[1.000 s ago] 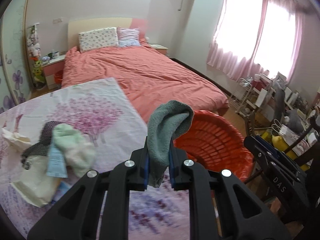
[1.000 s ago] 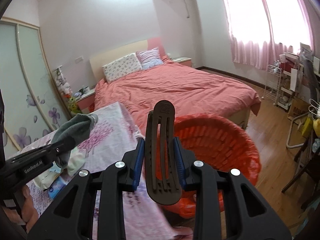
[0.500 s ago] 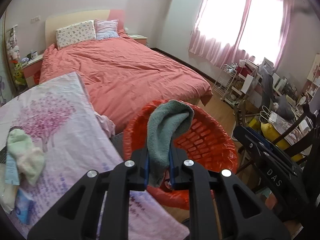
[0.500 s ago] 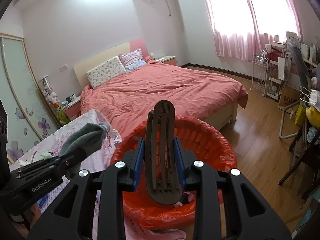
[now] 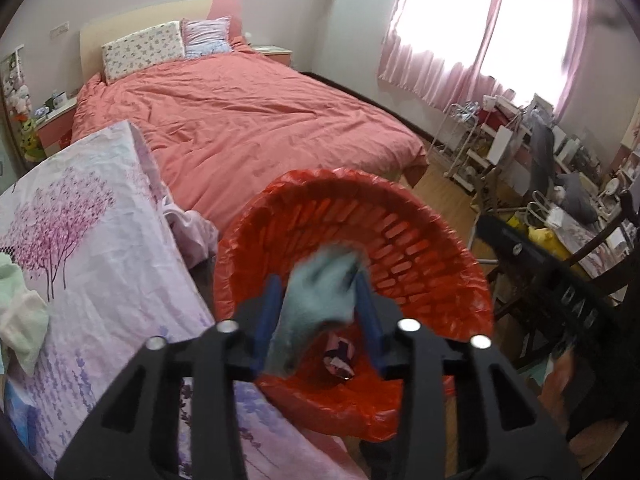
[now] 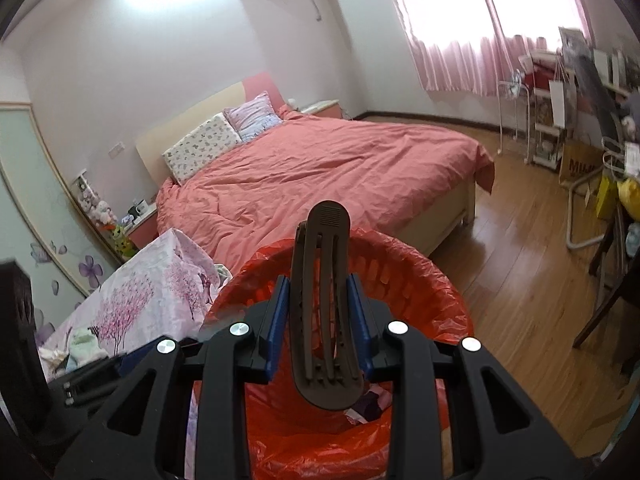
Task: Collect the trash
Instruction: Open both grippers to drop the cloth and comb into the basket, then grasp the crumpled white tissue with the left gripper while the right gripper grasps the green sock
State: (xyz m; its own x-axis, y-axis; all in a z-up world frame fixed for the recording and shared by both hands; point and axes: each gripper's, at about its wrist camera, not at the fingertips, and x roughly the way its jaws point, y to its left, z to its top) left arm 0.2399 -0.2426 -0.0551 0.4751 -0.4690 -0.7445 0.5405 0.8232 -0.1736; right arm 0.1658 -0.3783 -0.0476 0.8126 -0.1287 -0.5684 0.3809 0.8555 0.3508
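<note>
Fingers (image 5: 272,300) of the left gripper (image 5: 318,312) stand partly spread and are opening, two blue pads with a grey-green cloth (image 5: 316,304) between them. The cloth is blurred and sags toward 7 o'clock. It lies against the pad at 9 o'clock, while a gap shows beside the pad at 3 o'clock, so no firm pinch is visible. It hangs over the mouth of the single red bin (image 5: 420,240), a slatted basket lined with a red plastic bag. One crumpled wrapper (image 5: 338,356) lies at the bin's bottom.

In the right wrist view, the right gripper (image 6: 320,312) also has two blue fingers (image 6: 278,312), likewise partly spread and opening. One brown hair clip (image 6: 324,312) stands upright between them, its rounded tip at 12 o'clock. Whether the pads still press on it cannot be told. The clip sits above the red bin (image 6: 432,280), where more scraps (image 6: 372,400) show at 5 o'clock of the clip.

At 9 o'clock of the bin stands one counter (image 5: 88,208) under a sheet printed with pink trees. A small heap of pale cloths (image 5: 18,312) lies at its left edge, the number uncertain. Beyond the bin at 12 o'clock is one bed (image 5: 248,120) with a salmon cover and two pillows (image 5: 144,50).
</note>
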